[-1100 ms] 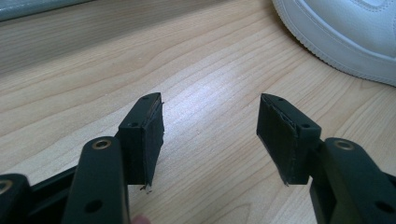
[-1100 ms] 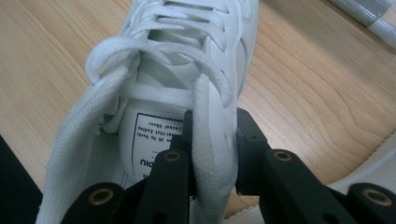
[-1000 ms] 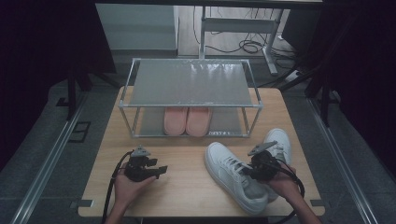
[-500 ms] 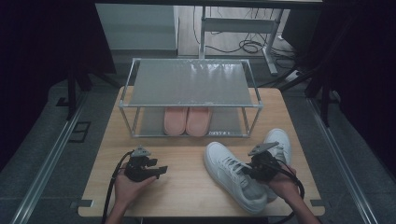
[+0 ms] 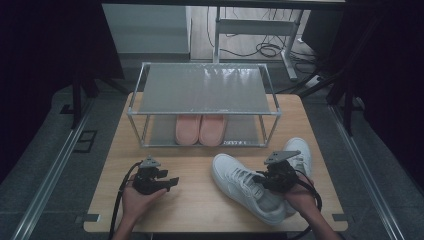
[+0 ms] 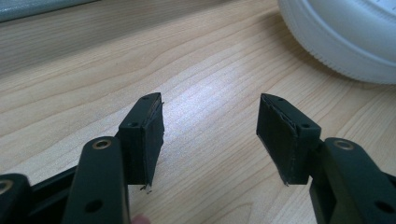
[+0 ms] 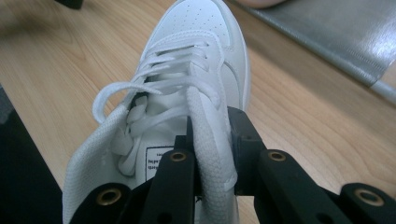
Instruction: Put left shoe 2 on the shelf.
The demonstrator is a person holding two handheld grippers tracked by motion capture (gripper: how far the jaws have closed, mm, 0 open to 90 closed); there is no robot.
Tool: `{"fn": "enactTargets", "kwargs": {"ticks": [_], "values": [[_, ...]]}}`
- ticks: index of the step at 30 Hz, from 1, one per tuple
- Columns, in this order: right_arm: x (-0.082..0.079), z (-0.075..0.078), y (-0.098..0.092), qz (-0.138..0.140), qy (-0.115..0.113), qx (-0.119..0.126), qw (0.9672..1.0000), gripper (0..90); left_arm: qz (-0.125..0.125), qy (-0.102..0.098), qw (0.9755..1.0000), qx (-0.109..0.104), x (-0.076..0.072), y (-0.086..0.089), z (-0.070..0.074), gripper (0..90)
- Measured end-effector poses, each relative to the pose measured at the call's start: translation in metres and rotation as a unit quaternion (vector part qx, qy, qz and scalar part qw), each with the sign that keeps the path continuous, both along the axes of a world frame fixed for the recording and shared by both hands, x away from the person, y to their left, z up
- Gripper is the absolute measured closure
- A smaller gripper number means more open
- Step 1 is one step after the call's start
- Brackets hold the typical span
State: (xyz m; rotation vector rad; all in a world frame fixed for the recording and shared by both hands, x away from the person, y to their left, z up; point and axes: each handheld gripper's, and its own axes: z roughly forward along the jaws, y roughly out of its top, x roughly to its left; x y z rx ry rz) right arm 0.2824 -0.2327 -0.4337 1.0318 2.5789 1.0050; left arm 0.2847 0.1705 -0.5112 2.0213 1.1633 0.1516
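The right gripper [image 7: 212,154] has just been closing and now pinches the padded collar of the white lace-up sneaker [image 5: 245,187], which lies just in front of the metal-framed shoe rack [image 5: 202,90]. The left gripper [image 6: 210,135], farther from the rack, gapes wide and empty. A pink pair of slippers [image 5: 200,129] sits on the rack's lower shelf.

Matt white leather sneaker [image 7: 205,70], pale grained wood table [image 5: 200,200], metal rack [image 5: 205,90]

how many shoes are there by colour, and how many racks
white sneakers: 2, one in front on the table, one behind it to the right
pink slippers: 2, left and right, side by side on the lower shelf
metal rack: 1
total: 5
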Motion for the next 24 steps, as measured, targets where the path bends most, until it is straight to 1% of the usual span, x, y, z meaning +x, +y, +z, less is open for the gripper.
{"fn": "enactTargets", "kwargs": {"ticks": [3,10,12,19,24], "values": [[0.0,0.005,0.0,0.001,-0.008,0.007,0.9999,81.4,0.0,0.0,1.0,0.0,0.0,0.0,0.0,41.7],[-0.001,0.018,0.001,0.002,-0.017,0.036,0.9992,81.6,0.0,0.0,1.0,0.0,0.0,0.0,0.0,41.7],[-0.001,0.024,0.002,0.004,-0.023,0.042,0.9988,81.6,0.0,0.001,1.0,-0.001,0.0,0.0,0.0,41.7],[0.002,0.039,0.007,0.01,-0.043,0.059,0.9973,81.7,0.0,0.001,1.0,-0.001,0.0,0.0,0.0,41.7],[0.003,0.047,0.012,0.014,-0.05,0.066,0.9964,81.7,-0.001,0.002,1.0,0.0,0.0,0.001,0.0,41.8]]}}
